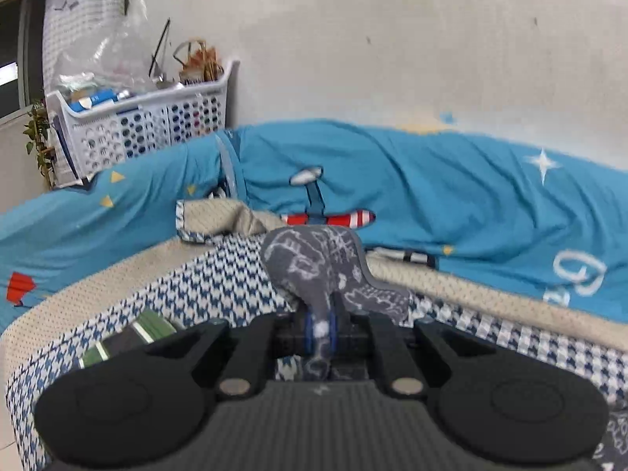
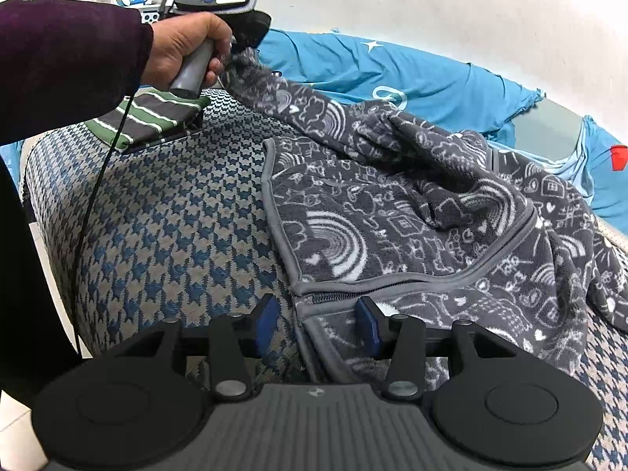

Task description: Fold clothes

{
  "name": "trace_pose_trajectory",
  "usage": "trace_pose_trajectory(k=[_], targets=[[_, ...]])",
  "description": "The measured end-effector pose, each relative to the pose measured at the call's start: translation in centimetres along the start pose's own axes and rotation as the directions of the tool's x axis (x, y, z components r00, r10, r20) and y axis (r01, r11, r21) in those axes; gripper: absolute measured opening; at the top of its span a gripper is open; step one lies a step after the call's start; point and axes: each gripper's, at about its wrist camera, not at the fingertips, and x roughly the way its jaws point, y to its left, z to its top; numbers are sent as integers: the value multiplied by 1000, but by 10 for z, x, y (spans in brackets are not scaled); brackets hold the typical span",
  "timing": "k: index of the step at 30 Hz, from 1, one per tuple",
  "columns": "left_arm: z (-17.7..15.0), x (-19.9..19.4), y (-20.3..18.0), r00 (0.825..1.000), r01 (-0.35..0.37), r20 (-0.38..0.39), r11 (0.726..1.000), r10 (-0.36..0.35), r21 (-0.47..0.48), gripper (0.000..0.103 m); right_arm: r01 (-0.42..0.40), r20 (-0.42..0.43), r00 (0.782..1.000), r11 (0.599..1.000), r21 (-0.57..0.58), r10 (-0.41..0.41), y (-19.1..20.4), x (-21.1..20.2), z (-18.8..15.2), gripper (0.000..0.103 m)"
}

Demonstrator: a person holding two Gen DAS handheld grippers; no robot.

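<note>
A dark grey fleece garment (image 2: 412, 212) with white doodle print and a zip lies spread on the houndstooth cover (image 2: 165, 216). My right gripper (image 2: 318, 325) stands open over its near zip edge. The hem lies between the blue pads (image 2: 269, 322), which do not press on it. In the left wrist view my left gripper (image 1: 322, 329) is shut on a bunched fold of the same garment (image 1: 314, 263). In the right wrist view a hand (image 2: 184, 43) holds that gripper at the far left, and the pinched corner (image 2: 251, 74) is lifted off the bed.
A folded green-striped garment (image 2: 145, 121) lies at the bed's far left corner, also seen in the left wrist view (image 1: 129, 337). Blue printed bedding (image 1: 431, 196) is heaped along the wall. A white basket (image 1: 157, 117) of clutter stands behind it. A black cable (image 2: 98, 188) hangs from the sleeve.
</note>
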Motion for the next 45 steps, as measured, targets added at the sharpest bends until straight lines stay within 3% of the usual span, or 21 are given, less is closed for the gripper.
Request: trace_pose_trajectory(k=[2,3,4,6,10,14,19,30,35,37,40,45], targets=[[-5,6,-3,999,-5,-36,1000,5,17,25,3,4,1000,1000,-11,-3,1,0,1,44],[-7,8,-5,999,-15,-50,1000,17,26,47,2,5,1000,1000,-9,-2,1,-1,1,44],[-9,7,-5,999,-21,-47,999,23,33,58,1,7,1000,1000,-8,-1,1,-1,1,44],[-10,2,-5,999,-21,-30,999,23,43,66,-1,12,1000,1000,-3,1,1,-2,3,44],[-7,-17,-3,1000,-15,7,999,15,43,96,-7,31,999,1000,-3,7,2,-5,5,44],[-4,-42,3,999,14,45,999,-16,34,96,-12,46,999,1000,-25,13,7,-6,6,44],[-12,-66,6,992,125,-11,991,-125,52,96,-13,64,998,998,-56,16,14,-6,9,44],[-47,-108,1,936,348,-116,926,-333,148,96,18,79,997,986,-165,-5,24,7,16,44],[-58,-107,-3,915,393,-180,898,-361,200,95,19,80,997,983,-180,-4,24,16,24,44],[-61,-105,-5,914,392,-196,896,-355,207,95,16,79,997,984,-179,-2,24,18,28,44],[-62,-104,-4,921,373,-198,905,-335,203,95,-10,80,997,990,-140,21,25,19,41,44],[-54,-99,4,929,341,-201,930,-310,140,95,-13,117,993,983,-185,35,38,34,62,44]])
